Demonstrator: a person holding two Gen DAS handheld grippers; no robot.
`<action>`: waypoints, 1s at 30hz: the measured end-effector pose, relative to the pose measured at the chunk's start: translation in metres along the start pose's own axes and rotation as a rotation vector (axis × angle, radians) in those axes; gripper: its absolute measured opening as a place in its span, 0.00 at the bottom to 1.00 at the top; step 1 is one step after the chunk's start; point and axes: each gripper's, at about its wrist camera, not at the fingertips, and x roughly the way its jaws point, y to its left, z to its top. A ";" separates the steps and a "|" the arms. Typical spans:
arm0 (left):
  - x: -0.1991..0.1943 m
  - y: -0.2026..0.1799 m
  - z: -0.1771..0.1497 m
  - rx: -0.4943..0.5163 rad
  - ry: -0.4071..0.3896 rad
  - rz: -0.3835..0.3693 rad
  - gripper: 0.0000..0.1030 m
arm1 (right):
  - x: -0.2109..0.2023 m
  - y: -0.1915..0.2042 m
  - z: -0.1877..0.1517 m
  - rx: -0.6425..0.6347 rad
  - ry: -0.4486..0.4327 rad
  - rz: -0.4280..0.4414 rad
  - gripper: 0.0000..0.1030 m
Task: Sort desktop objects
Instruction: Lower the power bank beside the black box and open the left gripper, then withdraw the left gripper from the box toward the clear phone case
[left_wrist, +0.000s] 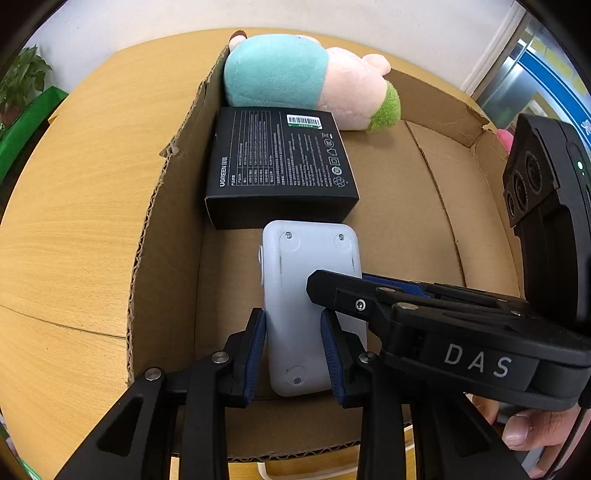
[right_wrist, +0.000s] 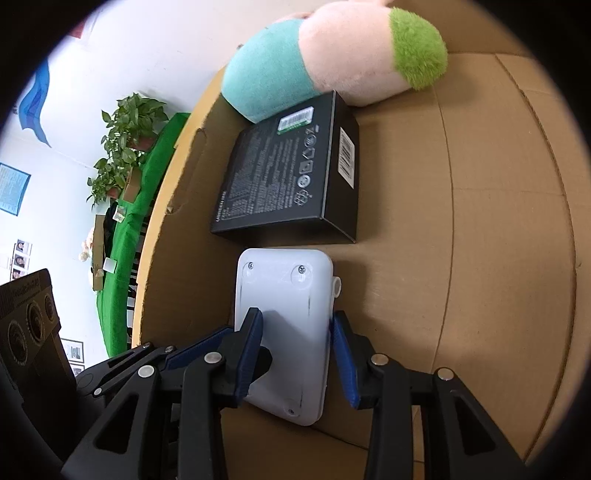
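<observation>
A white plastic device (left_wrist: 306, 295) lies flat in a cardboard box (left_wrist: 166, 236), just in front of a black UGREEN carton (left_wrist: 277, 162). A plush pig toy (left_wrist: 306, 74) in teal, pink and green lies behind the carton. My left gripper (left_wrist: 293, 354) straddles the device's near end, its blue pads at both sides. My right gripper (right_wrist: 295, 354) also straddles the device (right_wrist: 284, 332), with a small gap at its right pad (right_wrist: 343, 362). The right gripper's fingers (left_wrist: 369, 295) cross over the device in the left wrist view. The carton (right_wrist: 288, 173) and toy (right_wrist: 332, 59) show beyond.
The box stands on a round wooden table (left_wrist: 66, 206). The box's right half has bare cardboard floor (right_wrist: 480, 240). A green-covered table with potted plants (right_wrist: 125, 133) stands by the wall at left.
</observation>
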 end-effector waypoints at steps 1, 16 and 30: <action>0.000 0.000 -0.001 0.004 0.001 0.010 0.29 | 0.001 -0.001 0.001 0.003 0.006 -0.001 0.36; -0.089 -0.020 -0.023 0.106 -0.387 0.091 0.69 | -0.102 0.011 -0.033 -0.179 -0.301 -0.165 0.79; -0.147 -0.063 -0.064 0.105 -0.671 0.067 0.83 | -0.174 0.006 -0.109 -0.326 -0.521 -0.468 0.79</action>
